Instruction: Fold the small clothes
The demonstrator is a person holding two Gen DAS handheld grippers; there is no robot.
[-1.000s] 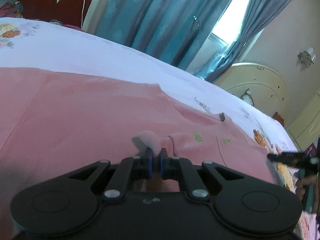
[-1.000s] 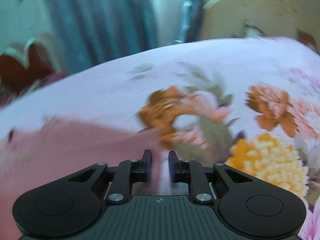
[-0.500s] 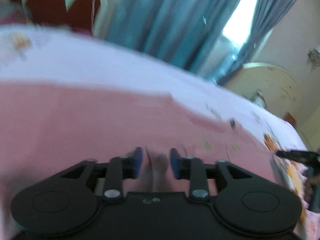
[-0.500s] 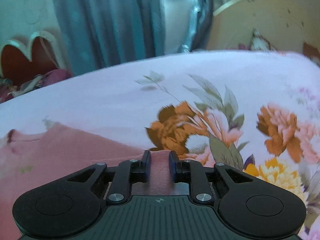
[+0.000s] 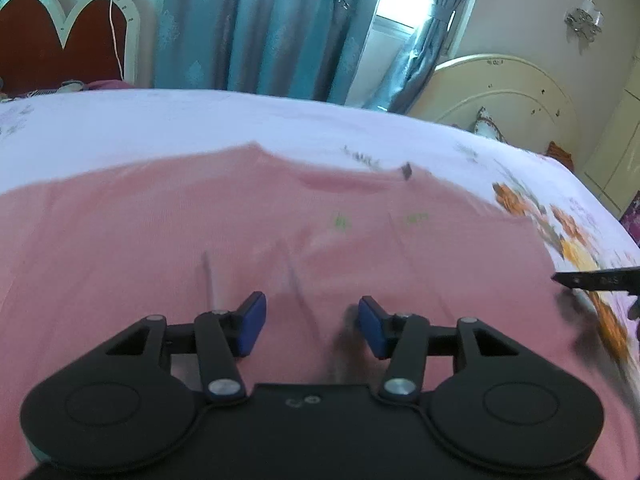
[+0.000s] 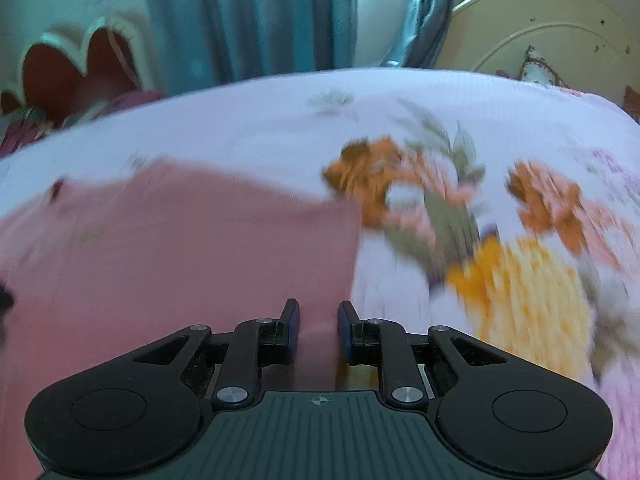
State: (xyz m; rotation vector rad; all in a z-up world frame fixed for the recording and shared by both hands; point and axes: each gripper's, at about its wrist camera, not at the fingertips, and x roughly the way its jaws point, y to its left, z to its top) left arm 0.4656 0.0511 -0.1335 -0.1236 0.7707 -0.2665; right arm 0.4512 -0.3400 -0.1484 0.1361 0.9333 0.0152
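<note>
- Pink ribbed knit garment [image 5: 168, 240] spread flat on a bed with a white floral bedsheet [image 5: 200, 124], filling most of the left wrist view.
- Neckline with a small dark tag [image 5: 407, 170] at the far edge of the garment; two faint green marks just below it.
- Left hand-held gripper [image 5: 311, 324] low over the middle of the garment, blue-padded fingers [image 5: 252, 322] spread wide apart, nothing between them.
- Shallow creases in the fabric just ahead of the left fingers.
- Right hand-held gripper [image 6: 318, 330] over the garment's right edge [image 6: 200, 260], jaws parted with a narrow gap, pink cloth showing in the gap; whether pinched or merely lying beneath, cannot tell.
- Straight side edge of the garment ending just right of that gap, beside orange and yellow printed flowers [image 6: 516, 292] on the sheet.
- Dark tip of the right tool visible at the right margin of the left wrist view.
- Behind the bed: teal curtains [image 5: 260, 24], a red scalloped headboard [image 5: 52, 44], a cream arched panel [image 5: 500, 96].
- Right wrist view blurred by motion.
</note>
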